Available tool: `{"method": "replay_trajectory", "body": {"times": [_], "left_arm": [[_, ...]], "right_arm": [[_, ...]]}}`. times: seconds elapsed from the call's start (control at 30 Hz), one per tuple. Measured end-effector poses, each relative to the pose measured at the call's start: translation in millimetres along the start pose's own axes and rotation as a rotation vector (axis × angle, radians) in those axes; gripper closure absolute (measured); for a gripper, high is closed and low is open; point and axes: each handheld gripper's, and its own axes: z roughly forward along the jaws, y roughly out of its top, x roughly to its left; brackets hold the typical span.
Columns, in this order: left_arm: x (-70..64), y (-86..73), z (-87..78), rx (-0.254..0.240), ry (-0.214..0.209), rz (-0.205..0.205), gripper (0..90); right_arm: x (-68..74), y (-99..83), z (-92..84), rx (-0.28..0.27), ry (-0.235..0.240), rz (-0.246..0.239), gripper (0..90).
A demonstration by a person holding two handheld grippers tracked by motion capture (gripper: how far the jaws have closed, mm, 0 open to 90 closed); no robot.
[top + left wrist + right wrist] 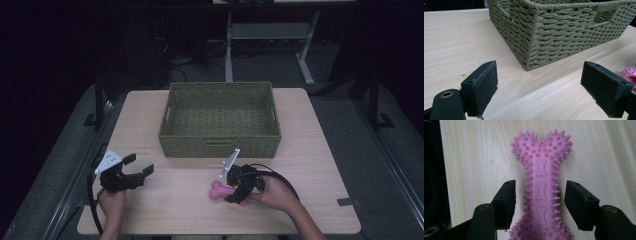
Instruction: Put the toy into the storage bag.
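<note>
Right claw [231,191] near the desk's front edge, right of centre, jaws straddling the shank of the pink spiked bone toy [541,192], which lies flat on the desk [320,165]. In the right gripper view a gap shows on both sides between the pads and the nubs, so the jaws are apart and not yet gripping; toy sits between them, a bit closer to the left pad.

Left claw [131,172] at the front left corner of the desk, jaws wide apart, nothing between them, pointing toward the near left corner of the green woven basket [564,32]. One end of the toy peeks in at the right edge of the left gripper view.

Basket sits at the middle of the desk toward the far edge, looks empty.

Step in hand, as I judge it: clamp the toy. To do it well, centre the shank between the pads, close on the narrow middle and not the knobbed ends, keep the pads low and level so the soft nubs don't let it roll or squirt out. Squeeze firm before any lift.
</note>
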Motion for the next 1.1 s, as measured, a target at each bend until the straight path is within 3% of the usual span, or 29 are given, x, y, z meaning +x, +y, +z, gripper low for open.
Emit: {"method": "replay_trajectory", "body": {"times": [0.43, 1.1], "left_arm": [[0.6, 0.1, -0.3, -0.009, 0.002, -0.008, 13.6], [2.0, 0.1, -0.9, -0.009, 0.001, -0.011, 13.6]], "right_arm": [[1.8, 2.0, 6.2, 0.018, -0.036, -0.015, 50.9], [1.2, 0.8, 5.5, 0.025, -0.013, -0.041, 57.7]]}}
